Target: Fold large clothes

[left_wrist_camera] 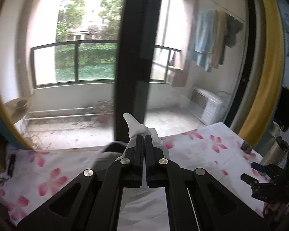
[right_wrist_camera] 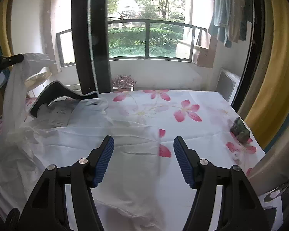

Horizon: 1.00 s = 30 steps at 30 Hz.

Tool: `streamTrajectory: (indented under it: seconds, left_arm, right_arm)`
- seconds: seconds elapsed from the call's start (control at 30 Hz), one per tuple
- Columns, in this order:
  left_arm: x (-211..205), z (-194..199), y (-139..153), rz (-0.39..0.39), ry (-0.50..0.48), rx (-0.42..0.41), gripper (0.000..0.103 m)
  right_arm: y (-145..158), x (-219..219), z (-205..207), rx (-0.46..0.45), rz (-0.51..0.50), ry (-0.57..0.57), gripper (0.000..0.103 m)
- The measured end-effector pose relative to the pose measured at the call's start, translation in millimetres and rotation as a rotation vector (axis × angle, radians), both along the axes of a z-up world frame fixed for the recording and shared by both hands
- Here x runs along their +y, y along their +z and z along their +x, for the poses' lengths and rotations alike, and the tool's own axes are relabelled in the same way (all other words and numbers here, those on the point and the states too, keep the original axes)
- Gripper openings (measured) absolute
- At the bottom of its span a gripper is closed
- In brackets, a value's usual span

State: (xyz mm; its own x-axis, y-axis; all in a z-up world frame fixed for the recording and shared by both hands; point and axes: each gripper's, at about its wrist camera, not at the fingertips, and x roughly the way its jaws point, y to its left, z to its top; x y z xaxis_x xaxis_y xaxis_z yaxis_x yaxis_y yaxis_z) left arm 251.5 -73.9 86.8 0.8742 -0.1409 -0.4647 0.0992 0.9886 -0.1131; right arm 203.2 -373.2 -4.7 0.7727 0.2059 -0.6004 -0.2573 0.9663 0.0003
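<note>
left gripper [left_wrist_camera: 142,138]: jaws pressed together on a pinch of the white shirt [right_wrist_camera: 125,163]; a tuft of cloth pokes out past the tips.
right gripper [right_wrist_camera: 143,154]: jaws well apart, nothing between the blue pads [right_wrist_camera: 104,159]; it hangs over the shirt's middle, seemingly without touching it.
shirt: spread on the flowered sheet [right_wrist_camera: 183,104] over the table, its left side lifted off the sheet and hanging in a tall drape from the left gripper at the right wrist view's left edge. collar [right_wrist_camera: 54,92] dark-lined, toward the window, with a label showing inside.
step in hand: judged to be carrying the lifted left side across the body of the shirt for a lengthwise fold.
how to do it well: keep the pinch firm and the cloth high enough to clear the flat part, so it doesn't drag and bunch the layer beneath. lay the edge down parallel to the far side, not skewed.
right gripper's part: could press or pin the flat cloth near the fold line so the crease falls straight.
risk: thin cloth may slip or crumple; the small dark object [right_wrist_camera: 239,130] on the sheet's right is well clear.
</note>
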Motion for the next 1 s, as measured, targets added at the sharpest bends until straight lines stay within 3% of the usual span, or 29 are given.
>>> streamTrajectory:
  seconds: [0.23,0.47,0.5,0.57,0.6,0.63,0.8,1.0]
  left_arm:
    - [-62.0,15.7,-24.9,-0.014,-0.095,0.051,0.002]
    - [-113.5,30.2,-78.4,-0.075,-0.259,0.241,0.002]
    - [-118.5,30.2,-85.8,-0.083,-0.284,0.269,0.006]
    - [-130.0,26.6,-101.5,-0.064,-0.313,0.326,0.027]
    - [-132.5,22.6,-107.4,-0.054,-0.318,0.347,0.047]
    - [-132.2,18.3,-111.3,-0.055,-0.327,0.36,0.054]
    - [-104.3,-19.1,-115.1,-0.078,-0.37,0.381,0.054]
    - [-16.2,-57.9,-114.4,-0.085,-0.218,0.354,0.054]
  right_arm:
    - [-7.9,-34.0,-1.3,0.024,0.023,-0.031,0.065]
    - [-16.2,-61.3,-5.8,0.06,0.038,-0.073,0.065]
    - [-17.3,-63.3,-6.6,0.065,0.04,-0.074,0.065]
    - [-20.2,-65.9,-8.7,0.075,0.042,-0.076,0.065]
    - [-21.9,-65.9,-9.1,0.082,0.042,-0.075,0.065]
    - [-23.3,-66.5,-9.1,0.088,0.043,-0.074,0.065]
    - [-28.8,-54.5,-3.1,0.112,0.04,-0.033,0.065]
    - [-26.7,-16.7,23.9,0.126,0.03,0.112,0.065]
